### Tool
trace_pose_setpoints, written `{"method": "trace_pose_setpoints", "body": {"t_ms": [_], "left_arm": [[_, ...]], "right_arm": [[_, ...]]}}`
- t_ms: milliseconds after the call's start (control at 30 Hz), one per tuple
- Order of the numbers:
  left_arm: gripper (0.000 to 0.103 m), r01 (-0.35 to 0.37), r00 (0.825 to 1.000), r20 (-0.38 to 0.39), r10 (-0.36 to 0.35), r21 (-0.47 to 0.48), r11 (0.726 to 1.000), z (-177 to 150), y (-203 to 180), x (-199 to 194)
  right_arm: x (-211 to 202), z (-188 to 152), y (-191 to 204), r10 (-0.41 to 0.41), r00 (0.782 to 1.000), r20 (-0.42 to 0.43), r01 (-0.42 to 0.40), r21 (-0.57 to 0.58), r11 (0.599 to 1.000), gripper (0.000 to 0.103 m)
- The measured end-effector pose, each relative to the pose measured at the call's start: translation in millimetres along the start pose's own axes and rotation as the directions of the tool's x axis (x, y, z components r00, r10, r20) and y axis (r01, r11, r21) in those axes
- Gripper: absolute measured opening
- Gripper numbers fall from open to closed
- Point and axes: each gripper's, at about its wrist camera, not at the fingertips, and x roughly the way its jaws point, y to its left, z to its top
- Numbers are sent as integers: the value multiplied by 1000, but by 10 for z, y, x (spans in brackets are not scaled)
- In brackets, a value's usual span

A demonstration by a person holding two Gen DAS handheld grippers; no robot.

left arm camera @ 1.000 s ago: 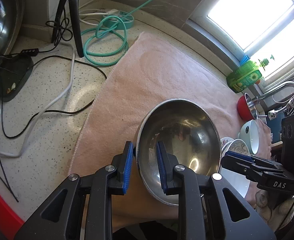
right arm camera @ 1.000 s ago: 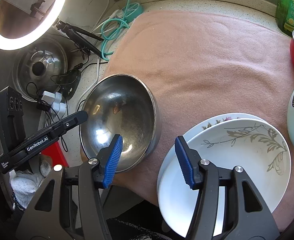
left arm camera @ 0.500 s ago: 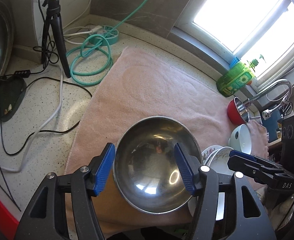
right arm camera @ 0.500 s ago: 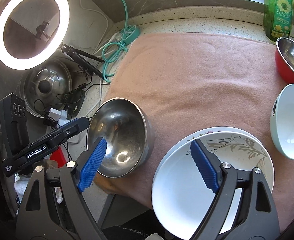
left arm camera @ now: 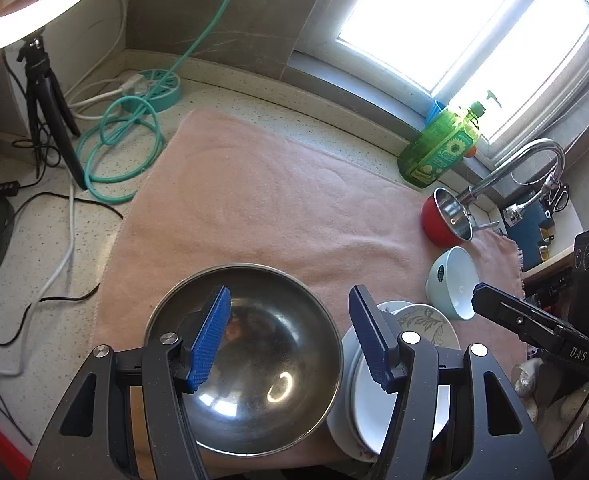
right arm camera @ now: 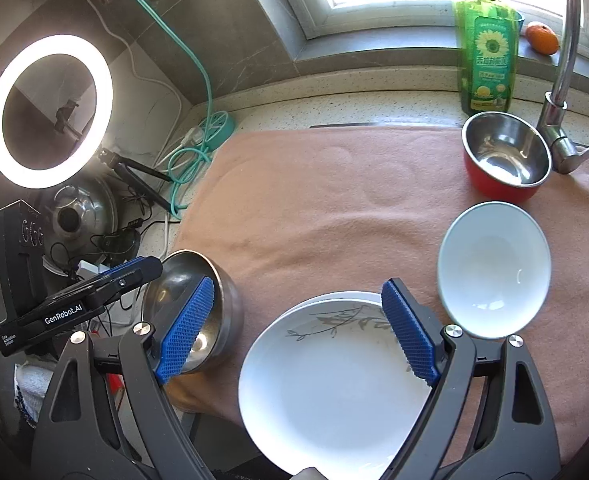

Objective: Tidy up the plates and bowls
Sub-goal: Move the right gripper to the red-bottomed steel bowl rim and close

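A large steel bowl sits upright at the near left corner of the pink towel. My left gripper hovers over it, open, with its blue pads clear of the rim. Right of the bowl lies a stack of white floral plates. My right gripper hangs wide open above them and holds nothing. A pale white bowl and a red bowl with a steel inside stand further right on the towel.
A green detergent bottle and the faucet stand at the back right by the window. Coiled teal and white cables, a tripod and a ring light crowd the counter on the left. The towel's middle is bare.
My left gripper let go of the steel bowl's rim and opened. My right gripper opened wider. Both pulled back and up, so more of the counter shows.
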Motion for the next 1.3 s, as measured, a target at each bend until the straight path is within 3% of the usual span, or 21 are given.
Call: {"method": "trace_pose_setpoints", "body": {"t_ms": [433, 767, 967, 1300], "left_arm": [[61, 81, 997, -22, -79, 128, 988, 279, -750, 431], [61, 131, 991, -48, -124, 171, 977, 463, -1259, 824], [61, 163, 986, -70, -153, 177, 971, 538, -1487, 1044], [61, 173, 981, -117, -152, 194, 966, 625, -1809, 1501]], "right_arm": [[-408, 224, -1008, -152, 984, 89, 141, 118, 983, 88], [-487, 414, -1668, -240, 962, 126, 217, 174, 961, 88], [-411, 558, -1826, -252, 959, 130, 231, 156, 960, 87], [-35, 692, -2109, -182, 981, 66, 166, 189, 968, 66]]}}
